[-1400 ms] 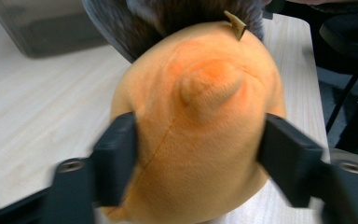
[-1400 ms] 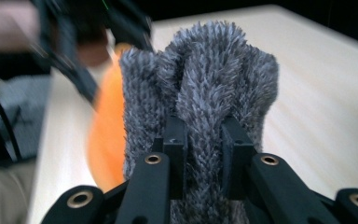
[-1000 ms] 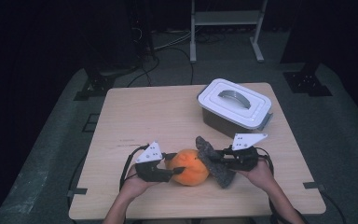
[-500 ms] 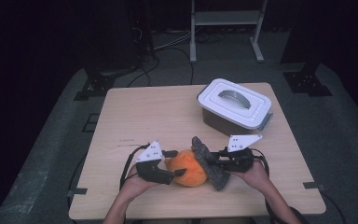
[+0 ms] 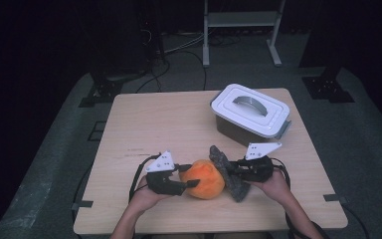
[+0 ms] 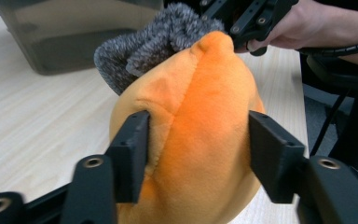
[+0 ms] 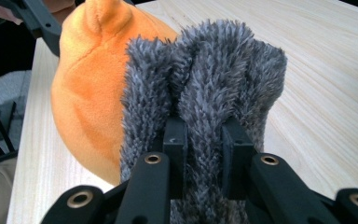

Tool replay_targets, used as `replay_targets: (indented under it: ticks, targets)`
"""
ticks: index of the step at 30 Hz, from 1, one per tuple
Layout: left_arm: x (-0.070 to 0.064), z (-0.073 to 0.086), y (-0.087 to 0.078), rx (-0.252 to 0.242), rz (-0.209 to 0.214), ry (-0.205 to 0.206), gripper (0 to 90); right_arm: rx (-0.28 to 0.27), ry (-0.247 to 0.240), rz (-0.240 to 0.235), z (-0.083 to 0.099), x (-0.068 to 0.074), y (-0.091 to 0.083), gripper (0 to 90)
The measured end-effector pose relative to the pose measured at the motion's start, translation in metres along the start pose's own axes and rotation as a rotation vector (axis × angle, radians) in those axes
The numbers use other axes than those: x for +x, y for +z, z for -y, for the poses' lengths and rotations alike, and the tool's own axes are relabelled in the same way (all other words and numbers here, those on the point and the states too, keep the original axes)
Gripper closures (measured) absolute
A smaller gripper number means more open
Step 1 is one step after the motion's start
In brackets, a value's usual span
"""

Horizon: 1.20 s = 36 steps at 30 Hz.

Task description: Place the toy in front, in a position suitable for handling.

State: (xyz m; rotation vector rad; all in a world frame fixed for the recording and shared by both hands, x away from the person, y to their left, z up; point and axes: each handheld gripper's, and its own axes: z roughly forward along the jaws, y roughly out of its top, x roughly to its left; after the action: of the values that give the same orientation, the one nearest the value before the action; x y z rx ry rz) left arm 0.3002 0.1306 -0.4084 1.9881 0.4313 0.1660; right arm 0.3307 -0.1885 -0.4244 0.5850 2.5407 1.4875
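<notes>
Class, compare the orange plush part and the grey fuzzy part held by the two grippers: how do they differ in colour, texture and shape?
The orange plush part is smooth, short-napped and rounded; the grey fuzzy part is shaggy and a flatter, folded flap. The left gripper spans the orange bulge with wide jaws; the right gripper pinches a grey fold with narrow jaws. Both are soft fabric, touching each other.

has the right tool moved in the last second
Yes: the right tool, shut on the grey fuzzy piece, shifted slightly left, away from the lidded box.
</notes>
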Motion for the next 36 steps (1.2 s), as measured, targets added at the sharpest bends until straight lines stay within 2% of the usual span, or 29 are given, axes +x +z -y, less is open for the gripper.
replay_targets:
  ticks: [3,6,8,11,13,19,22,25,27,29,30,36]
  targets:
    - [0.001,-0.002,-0.006,-0.013,-0.021,-0.012,47.0,-0.023,-0.009,0.004,-0.005,0.004,-0.003,74.7]
    - [0.000,-0.006,-0.008,-0.014,-0.037,-0.011,47.9,-0.136,-0.019,-0.041,-0.016,0.011,-0.012,74.8]
    - [-0.001,-0.006,-0.006,-0.012,-0.039,-0.005,47.9,-0.170,-0.034,-0.063,-0.022,0.017,-0.013,74.8]
    - [-0.002,-0.006,-0.006,-0.007,-0.039,-0.003,47.7,-0.125,-0.046,-0.063,-0.020,0.019,-0.005,74.7]
    - [-0.001,-0.005,-0.006,-0.007,-0.041,-0.010,47.4,-0.091,-0.027,-0.066,-0.015,0.016,0.000,74.7]
    - [0.002,-0.003,-0.008,-0.015,-0.048,-0.025,46.1,-0.011,-0.006,-0.027,-0.005,0.007,0.004,74.7]
    - [0.003,-0.003,-0.009,-0.015,-0.050,-0.027,46.0,-0.034,-0.027,-0.018,-0.010,0.010,-0.001,74.7]
    - [0.002,-0.004,-0.008,-0.012,-0.049,-0.019,46.3,-0.113,-0.035,-0.041,-0.018,0.015,-0.008,74.7]
    - [0.000,-0.005,-0.008,-0.018,-0.051,-0.018,46.4,-0.147,-0.046,-0.057,-0.023,0.019,-0.011,74.7]
    - [-0.001,-0.007,-0.009,-0.019,-0.047,-0.008,46.7,-0.140,-0.054,-0.061,-0.024,0.022,-0.009,74.7]
    - [-0.002,-0.008,-0.009,-0.019,-0.045,-0.001,46.8,-0.117,-0.058,-0.056,-0.022,0.021,-0.006,74.7]
    - [-0.001,-0.007,-0.009,-0.022,-0.028,-0.005,42.9,-0.050,-0.028,-0.040,-0.011,0.013,0.003,74.6]
